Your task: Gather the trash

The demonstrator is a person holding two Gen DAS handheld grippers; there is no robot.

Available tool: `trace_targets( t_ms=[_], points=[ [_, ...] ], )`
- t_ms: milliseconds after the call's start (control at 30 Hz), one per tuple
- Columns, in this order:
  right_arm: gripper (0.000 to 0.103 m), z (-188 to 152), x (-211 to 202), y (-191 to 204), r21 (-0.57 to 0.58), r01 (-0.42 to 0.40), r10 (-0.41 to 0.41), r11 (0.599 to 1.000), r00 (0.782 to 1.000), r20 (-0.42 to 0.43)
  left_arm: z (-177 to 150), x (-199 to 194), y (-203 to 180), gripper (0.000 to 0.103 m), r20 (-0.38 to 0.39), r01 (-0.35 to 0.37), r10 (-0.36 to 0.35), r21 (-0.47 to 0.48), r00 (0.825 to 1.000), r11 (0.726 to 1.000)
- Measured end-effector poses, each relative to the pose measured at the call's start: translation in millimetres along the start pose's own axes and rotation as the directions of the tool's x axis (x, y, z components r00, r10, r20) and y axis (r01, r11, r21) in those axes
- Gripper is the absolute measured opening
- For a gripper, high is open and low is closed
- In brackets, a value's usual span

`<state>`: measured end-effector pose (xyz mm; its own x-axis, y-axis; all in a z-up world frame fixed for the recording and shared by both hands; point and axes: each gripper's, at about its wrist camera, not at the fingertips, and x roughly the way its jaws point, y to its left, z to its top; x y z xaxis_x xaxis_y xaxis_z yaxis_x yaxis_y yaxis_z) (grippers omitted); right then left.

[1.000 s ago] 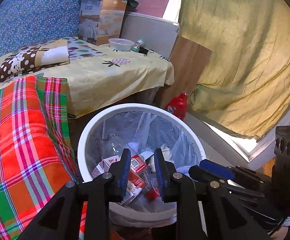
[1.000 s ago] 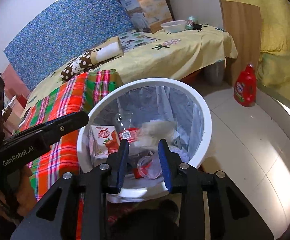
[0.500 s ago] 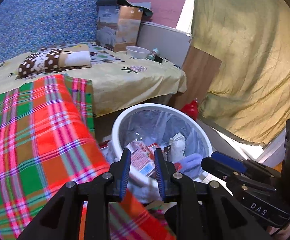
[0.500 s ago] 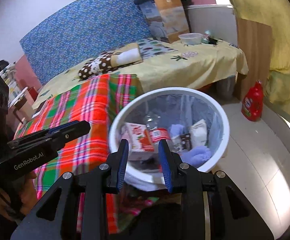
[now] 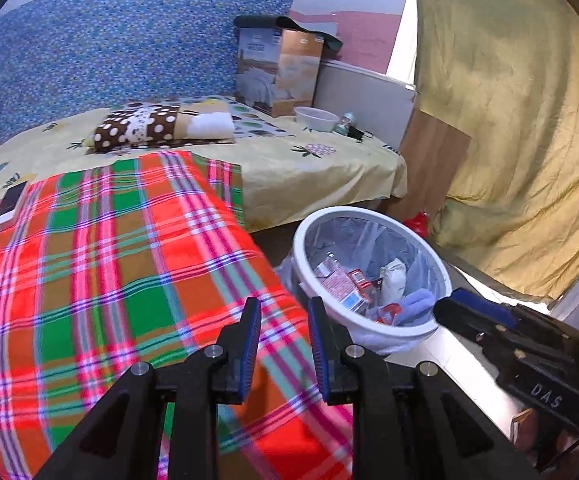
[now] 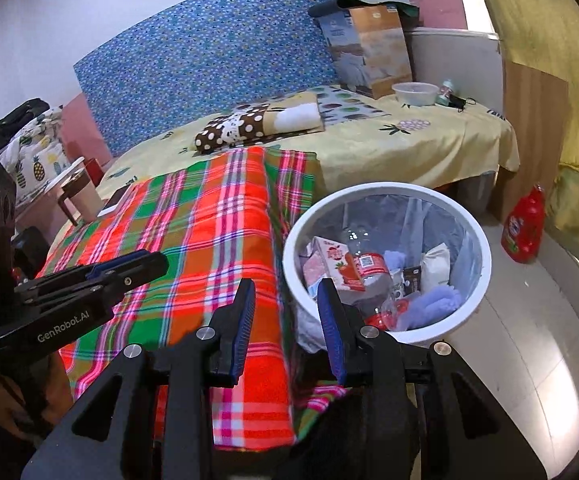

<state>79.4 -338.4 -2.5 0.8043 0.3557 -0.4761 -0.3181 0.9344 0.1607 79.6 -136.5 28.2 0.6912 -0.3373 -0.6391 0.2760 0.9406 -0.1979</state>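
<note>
Risk: the white trash bin [image 6: 387,192] stands on the floor, touching the bed edge draped by the plaid blanket [image 6: 209,232]; a gripper that snags the blanket could drag it against the rim.

Left of bin: left gripper [image 5: 283,344], jaws part-open, empty, over the blanket.

Nearest the bin: right gripper [image 6: 285,320], part-open, empty.

In bin: red-and-white drink carton [image 6: 339,264], other wrappers.

We see a bright, evenly lit room with soft shadows. Daylight glows along the curtain [image 5: 521,128] edge, and the floor tiles [image 6: 545,360] carry a pale sheen. Fisheye bending curves the headboard [image 6: 217,60]; black vignetting fills the corners. The plaid blanket [image 5: 109,264] looks slightly motion-blurred.
</note>
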Motion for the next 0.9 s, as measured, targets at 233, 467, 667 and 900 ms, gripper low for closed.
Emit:
trace_targets(
  t_ms=[233,467,667,900],
  points=[
    [0.035,-7,-12,15,-0.025,0.001,0.000,1.000,1.000,0.024,-14,-21,12,0.024,0.014,-0.036,0.036,-0.024,0.999,0.999],
    [0.043,-13,-16,27,-0.039,-0.006,0.007,0.999,0.999,0.033,-28,-35,19,0.024,0.015,-0.047,0.048,-0.040,0.999,0.998],
    [0.043,-15,-20,35,-0.052,-0.006,0.007,0.999,0.999,0.037,-35,-44,23,0.024,0.014,-0.062,0.062,-0.044,0.998,0.997],
    [0.044,-18,-22,40,-0.058,-0.003,0.006,0.998,0.999,0.040,-39,-51,23,0.024,0.022,-0.081,0.082,-0.038,0.996,0.996]
  ],
)
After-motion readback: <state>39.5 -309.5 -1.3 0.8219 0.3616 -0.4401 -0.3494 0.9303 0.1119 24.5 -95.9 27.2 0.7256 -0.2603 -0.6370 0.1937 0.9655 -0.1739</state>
